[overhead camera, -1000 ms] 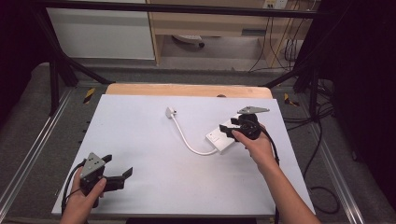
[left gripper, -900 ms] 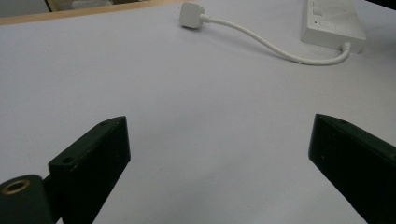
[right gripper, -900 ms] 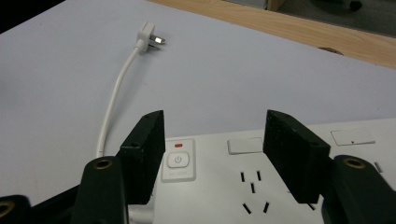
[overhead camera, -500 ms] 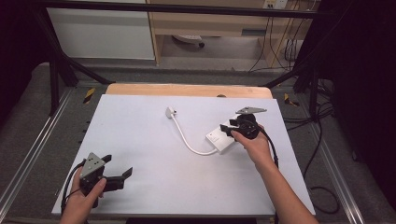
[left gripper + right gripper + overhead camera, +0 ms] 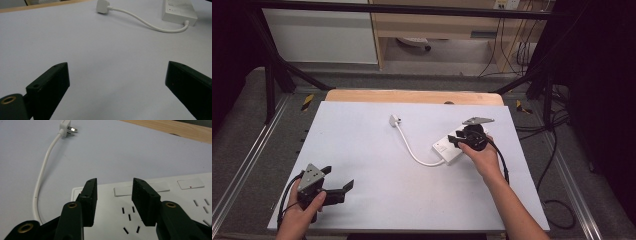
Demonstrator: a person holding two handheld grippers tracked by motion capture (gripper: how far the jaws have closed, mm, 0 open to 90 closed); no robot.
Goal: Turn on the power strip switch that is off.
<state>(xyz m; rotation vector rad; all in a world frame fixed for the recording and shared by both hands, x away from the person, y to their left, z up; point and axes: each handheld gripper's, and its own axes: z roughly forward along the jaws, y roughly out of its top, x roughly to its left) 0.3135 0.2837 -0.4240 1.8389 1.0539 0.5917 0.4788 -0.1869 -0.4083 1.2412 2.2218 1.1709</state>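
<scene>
A white power strip (image 5: 446, 150) lies on the white table top right of centre, its short white cable (image 5: 412, 150) curving left to a plug (image 5: 394, 120). My right gripper (image 5: 454, 139) hovers over the strip's near end. In the right gripper view its jaws (image 5: 114, 192) have just been closing and stand partly apart above the strip's face (image 5: 187, 202), where a rocker switch and socket holes show; they press on nothing. My left gripper (image 5: 339, 179) rests open at the front left, and its jaws (image 5: 117, 75) stand wide apart with nothing between them. The strip (image 5: 178, 11) and plug (image 5: 102, 6) lie far ahead of it.
The white table top (image 5: 362, 150) has a wooden strip (image 5: 412, 96) along its far edge. Black frame bars and grey floor mats surround the table. Cables hang off its right side (image 5: 552, 150).
The right gripper's jaws have drawn closer together above the power strip while the hand barely shifted. The left gripper, the strip and its cable have stayed put.
</scene>
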